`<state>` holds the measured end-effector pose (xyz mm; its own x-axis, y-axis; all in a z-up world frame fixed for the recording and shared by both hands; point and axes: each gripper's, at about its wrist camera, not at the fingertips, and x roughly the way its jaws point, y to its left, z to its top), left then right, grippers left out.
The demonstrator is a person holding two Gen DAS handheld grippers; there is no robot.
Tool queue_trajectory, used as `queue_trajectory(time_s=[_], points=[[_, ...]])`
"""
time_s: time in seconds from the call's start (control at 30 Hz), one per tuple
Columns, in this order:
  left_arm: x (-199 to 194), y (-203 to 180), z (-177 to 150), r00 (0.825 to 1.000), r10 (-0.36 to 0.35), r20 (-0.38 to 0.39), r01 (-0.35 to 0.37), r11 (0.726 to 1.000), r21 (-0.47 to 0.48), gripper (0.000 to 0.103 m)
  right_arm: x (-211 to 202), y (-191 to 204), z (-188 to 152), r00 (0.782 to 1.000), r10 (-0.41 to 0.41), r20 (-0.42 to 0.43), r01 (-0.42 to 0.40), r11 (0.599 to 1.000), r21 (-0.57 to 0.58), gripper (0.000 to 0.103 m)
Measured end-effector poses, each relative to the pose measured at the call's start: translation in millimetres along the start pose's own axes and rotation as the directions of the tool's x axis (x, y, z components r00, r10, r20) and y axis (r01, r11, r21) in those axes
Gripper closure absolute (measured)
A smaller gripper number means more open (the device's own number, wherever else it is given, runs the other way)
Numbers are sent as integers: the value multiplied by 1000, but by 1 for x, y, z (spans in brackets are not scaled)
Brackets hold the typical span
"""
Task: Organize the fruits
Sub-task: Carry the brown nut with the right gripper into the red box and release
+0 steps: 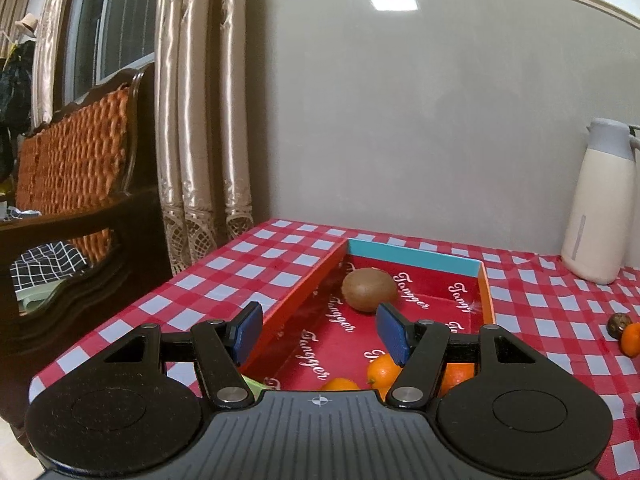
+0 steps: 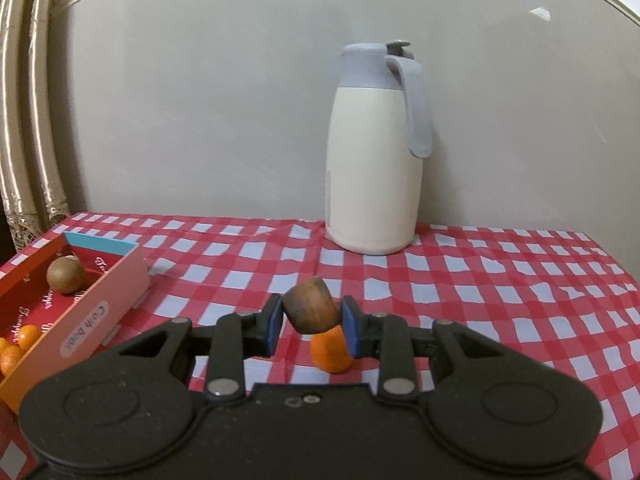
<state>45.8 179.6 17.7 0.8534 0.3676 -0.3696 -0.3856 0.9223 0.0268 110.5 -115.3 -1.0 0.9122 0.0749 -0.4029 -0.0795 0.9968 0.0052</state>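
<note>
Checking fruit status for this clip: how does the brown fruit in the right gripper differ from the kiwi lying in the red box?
The brown fruit is clamped between the right gripper's pads, above the tablecloth; the kiwi rests free on the red box's floor. The held fruit looks darker and blotchy, with a flat end; the kiwi is evenly tan and oval. The held fruit is outside the box, the kiwi inside. Both are brown and roundish.

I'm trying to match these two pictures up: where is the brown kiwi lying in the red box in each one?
Left wrist view: the kiwi lies just above centre, toward the far end of the red box.
Right wrist view: the kiwi sits at the far left, inside the same box.
Shared landmark: the cream jug by the wall.
</note>
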Motion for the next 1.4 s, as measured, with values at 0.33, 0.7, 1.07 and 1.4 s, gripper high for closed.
queue_trajectory(time_s=[0.33,0.7,1.07,1.4], points=[[-7,23,0,999,36,4,-36,999,-15,40,-9,31,3,998,60,17,-60,998,-22,73],[-15,55,-1,996,90,8,-89,995,-36,40,-11,71,5,991,130,21,-129,991,-44,73],[-18,73,-2,994,113,2,-113,993,-39,40,-10,119,-1,978,209,8,-208,974,-86,73],[-16,79,-6,989,148,-5,-148,989,-29,22,-8,165,-6,955,296,-9,-295,949,-108,73]])
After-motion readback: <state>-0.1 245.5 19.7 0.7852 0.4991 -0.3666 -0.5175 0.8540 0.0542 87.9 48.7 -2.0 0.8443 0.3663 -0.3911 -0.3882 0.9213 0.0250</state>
